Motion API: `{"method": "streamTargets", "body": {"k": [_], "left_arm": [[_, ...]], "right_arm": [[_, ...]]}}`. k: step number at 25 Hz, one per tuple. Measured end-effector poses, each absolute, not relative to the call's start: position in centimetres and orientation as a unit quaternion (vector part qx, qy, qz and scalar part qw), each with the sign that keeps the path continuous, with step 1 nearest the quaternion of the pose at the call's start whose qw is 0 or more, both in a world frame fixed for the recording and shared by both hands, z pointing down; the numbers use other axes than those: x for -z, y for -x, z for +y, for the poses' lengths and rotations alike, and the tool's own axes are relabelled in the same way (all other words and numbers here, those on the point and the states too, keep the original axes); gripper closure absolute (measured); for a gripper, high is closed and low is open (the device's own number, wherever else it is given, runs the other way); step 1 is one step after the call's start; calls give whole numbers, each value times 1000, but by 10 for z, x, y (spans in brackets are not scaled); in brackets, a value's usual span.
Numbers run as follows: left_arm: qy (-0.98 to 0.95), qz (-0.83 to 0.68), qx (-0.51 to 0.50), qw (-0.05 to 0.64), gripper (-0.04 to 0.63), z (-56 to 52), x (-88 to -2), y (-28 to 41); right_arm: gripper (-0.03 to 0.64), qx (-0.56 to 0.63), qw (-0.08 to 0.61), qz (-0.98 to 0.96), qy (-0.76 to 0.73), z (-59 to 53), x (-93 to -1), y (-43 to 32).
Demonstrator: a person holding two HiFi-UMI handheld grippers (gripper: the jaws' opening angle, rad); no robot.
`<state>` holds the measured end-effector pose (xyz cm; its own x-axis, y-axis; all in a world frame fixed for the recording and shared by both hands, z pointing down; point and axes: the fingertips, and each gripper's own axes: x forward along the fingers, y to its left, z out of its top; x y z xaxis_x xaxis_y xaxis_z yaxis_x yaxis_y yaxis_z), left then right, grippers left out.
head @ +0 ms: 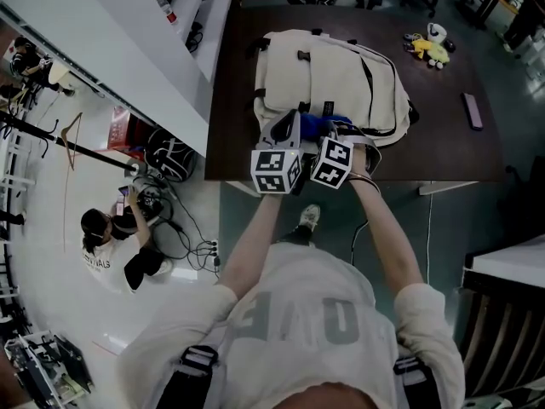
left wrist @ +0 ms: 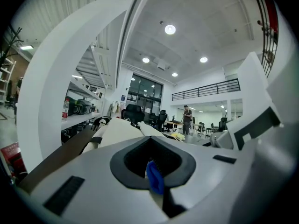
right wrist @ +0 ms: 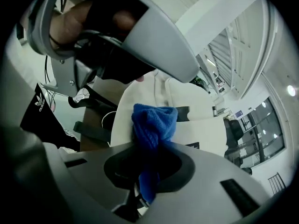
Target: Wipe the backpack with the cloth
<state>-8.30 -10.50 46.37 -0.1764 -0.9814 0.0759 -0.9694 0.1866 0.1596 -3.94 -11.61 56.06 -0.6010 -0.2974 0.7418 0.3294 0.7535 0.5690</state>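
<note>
Two hand-held grippers (left wrist: 153,176) (right wrist: 145,178) — both clamped on one cloth (right wrist: 154,120) — one backpack (head: 341,75) beneath.

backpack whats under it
The backpack lies on a dark table; anything beneath its body is covered. At its near edge the left gripper and right gripper clamp the blue cloth.

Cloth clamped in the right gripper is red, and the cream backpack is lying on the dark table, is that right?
Not quite. The cloth is blue, not red; the right gripper view shows it clamped in the right gripper. The cream backpack does lie on the dark table.
</note>
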Motion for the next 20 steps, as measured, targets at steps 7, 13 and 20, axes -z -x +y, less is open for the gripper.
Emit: {"method": "streamTargets", "body": {"k": [7,13,20], "left_arm": [[-645,-760,41,74,592,-110,-459,77],[-647,-760,30,59,592,-138,-440,82],[-668,-740,53,57,592,-191,-423,75]], "right_arm": [[580,359,445,-820,24,-102,-567,33],[579,306,392,-868,1,-129,-517,21],[580,339,400,-845,-103,-270,-452,11]]}}
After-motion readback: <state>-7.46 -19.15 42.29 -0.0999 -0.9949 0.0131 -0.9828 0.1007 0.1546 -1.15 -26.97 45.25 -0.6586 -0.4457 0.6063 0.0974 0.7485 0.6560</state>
